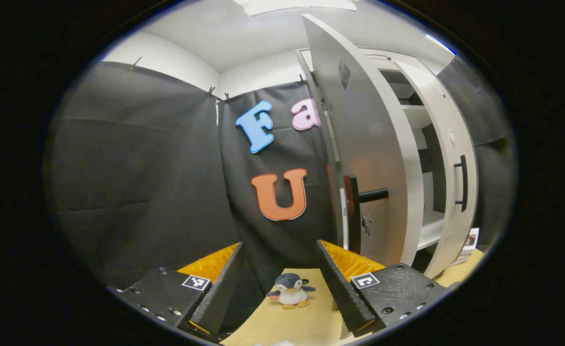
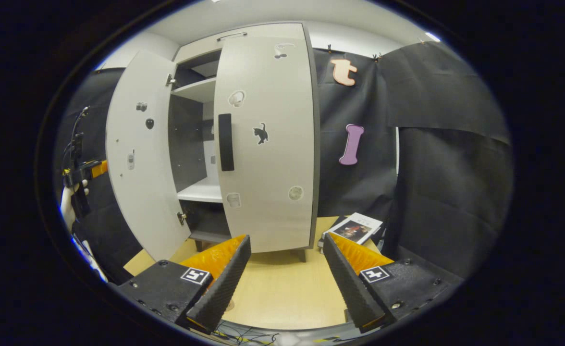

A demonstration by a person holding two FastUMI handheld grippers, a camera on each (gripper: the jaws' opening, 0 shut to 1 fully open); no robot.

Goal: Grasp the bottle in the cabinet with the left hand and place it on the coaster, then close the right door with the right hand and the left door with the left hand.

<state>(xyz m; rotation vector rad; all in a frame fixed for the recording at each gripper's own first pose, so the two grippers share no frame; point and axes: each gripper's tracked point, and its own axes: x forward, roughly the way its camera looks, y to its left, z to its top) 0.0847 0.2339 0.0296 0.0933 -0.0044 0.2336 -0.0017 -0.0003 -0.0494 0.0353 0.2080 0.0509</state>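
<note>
The white cabinet (image 2: 201, 91) has its left door (image 2: 143, 158) swung wide open. Its right door (image 2: 268, 144), with a black handle (image 2: 225, 142), lies near the cabinet front; I cannot tell if it is fully closed. Bare shelves (image 2: 201, 192) show in the gap. My right gripper (image 2: 286, 238) is open and empty above the table, facing the right door. In the left gripper view the left door's outer face (image 1: 359, 144) and black handle (image 1: 366, 196) stand just ahead on the right. My left gripper (image 1: 278, 245) is open and empty, apart from the door.
A penguin plush (image 1: 289, 290) sits on the wooden table (image 1: 282, 322) between the left gripper's fingers, farther off. A booklet (image 2: 357, 228) leans at the cabinet's right foot. A hand holds the left gripper (image 2: 78, 175) behind the open left door. Black cloth walls close in all round.
</note>
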